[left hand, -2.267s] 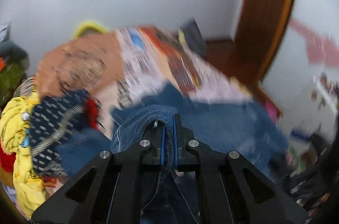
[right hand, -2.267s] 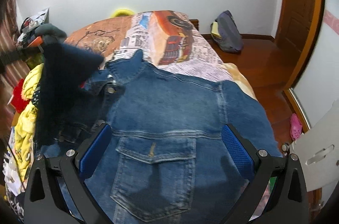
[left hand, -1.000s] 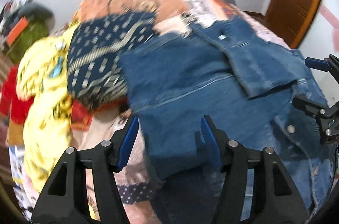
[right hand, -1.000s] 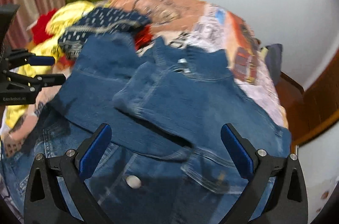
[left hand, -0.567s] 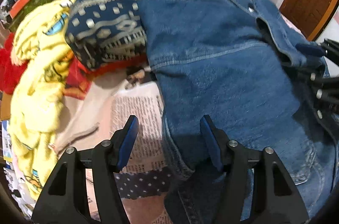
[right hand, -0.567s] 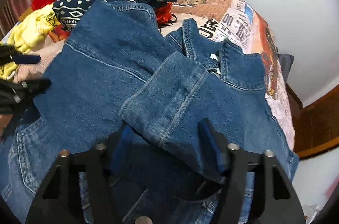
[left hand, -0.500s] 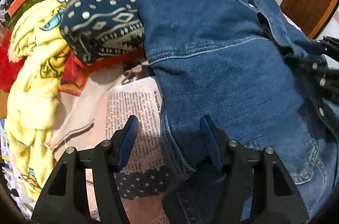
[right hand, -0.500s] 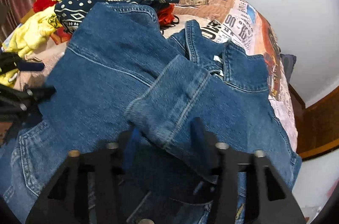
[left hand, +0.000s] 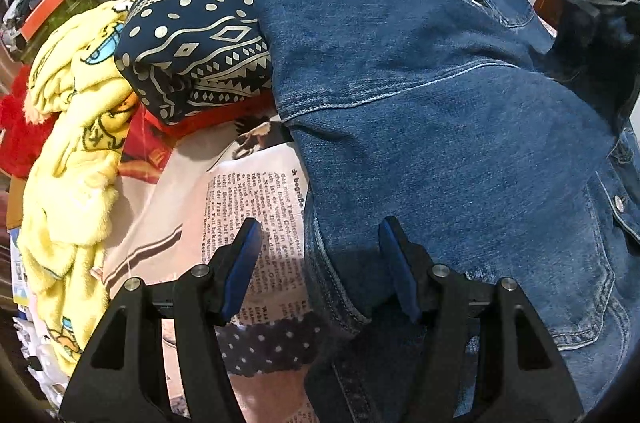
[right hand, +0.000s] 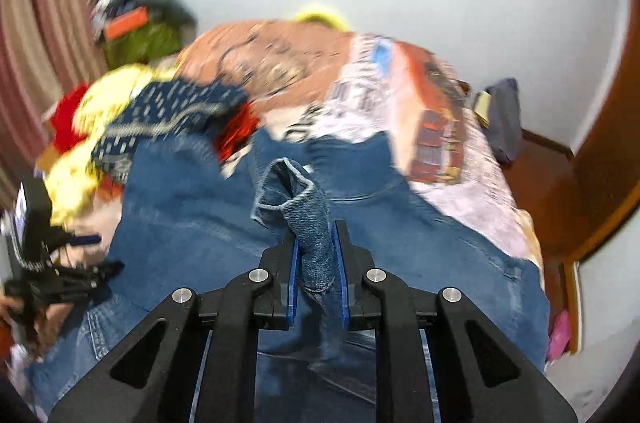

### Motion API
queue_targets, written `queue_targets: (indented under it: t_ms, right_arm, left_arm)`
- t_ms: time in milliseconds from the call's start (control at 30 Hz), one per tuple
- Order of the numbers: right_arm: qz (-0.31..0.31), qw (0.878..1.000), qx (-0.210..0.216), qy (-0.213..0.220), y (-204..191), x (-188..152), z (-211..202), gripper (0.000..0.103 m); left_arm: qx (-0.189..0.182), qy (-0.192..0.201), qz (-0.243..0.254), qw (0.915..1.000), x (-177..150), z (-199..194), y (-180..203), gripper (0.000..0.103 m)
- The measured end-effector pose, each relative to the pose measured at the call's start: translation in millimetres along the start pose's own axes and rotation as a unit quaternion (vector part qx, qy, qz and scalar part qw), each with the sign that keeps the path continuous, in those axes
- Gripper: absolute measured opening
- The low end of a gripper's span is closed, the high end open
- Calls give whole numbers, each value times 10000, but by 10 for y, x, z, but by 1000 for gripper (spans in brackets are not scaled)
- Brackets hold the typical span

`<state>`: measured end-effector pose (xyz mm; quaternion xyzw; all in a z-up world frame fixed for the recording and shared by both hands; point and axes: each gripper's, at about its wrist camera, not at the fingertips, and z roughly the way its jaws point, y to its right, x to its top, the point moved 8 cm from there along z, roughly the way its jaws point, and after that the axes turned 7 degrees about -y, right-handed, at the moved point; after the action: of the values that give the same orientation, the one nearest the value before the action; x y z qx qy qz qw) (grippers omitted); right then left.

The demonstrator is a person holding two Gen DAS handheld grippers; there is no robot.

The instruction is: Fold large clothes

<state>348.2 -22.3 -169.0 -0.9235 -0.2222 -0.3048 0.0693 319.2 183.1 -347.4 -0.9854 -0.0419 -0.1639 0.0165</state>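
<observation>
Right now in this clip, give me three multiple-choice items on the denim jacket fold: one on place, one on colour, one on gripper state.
1. Where does the folded navy cloth with white patterns lie relative to the blue denim jacket, in the left wrist view?
A. to its left, touching it
B. on top of it
C. beneath the left gripper

2. What colour is the fleecy blanket at the left edge of the bed?
A. green
B. pale yellow
C. white

3. What is the state of the right gripper?
A. wide open above the jacket
B. shut on nothing
C. shut on a denim sleeve cuff

Answers: 1 A, the patterned cloth abuts the jacket's left edge. 2 B, its fleece is pale yellow with cartoon prints. 3 C, the blue pads pinch the cuff, while the left gripper stands open over the jacket's edge.
</observation>
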Motion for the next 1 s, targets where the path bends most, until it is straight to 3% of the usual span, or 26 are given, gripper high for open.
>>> queue_targets:
  t_ms: [233,600,867,967,1000]
  right_arm:
    - [907,9958,-54,76,596,-206,-145,10]
    - [1792,9805,80,-801,1107,-988,250,10]
    - [1817,9800,71,-810,1269,-1126,118,12]
    - [1803,9808,-21,-737,1353,-1114,-24,23]
    - [1825,9807,-63,-699,1395,-1106,-78,36]
  left_arm:
    - [66,-22,-17,10000,-17,-13,-22,61]
    - [171,-75,-82,9998,-39,-10,-84,64]
    - [425,2,205,9989,34,-254,-42,64]
    - [457,203,365,9981,158,-453,53,64]
    - [463,271,413,9977,199,-514,93,64]
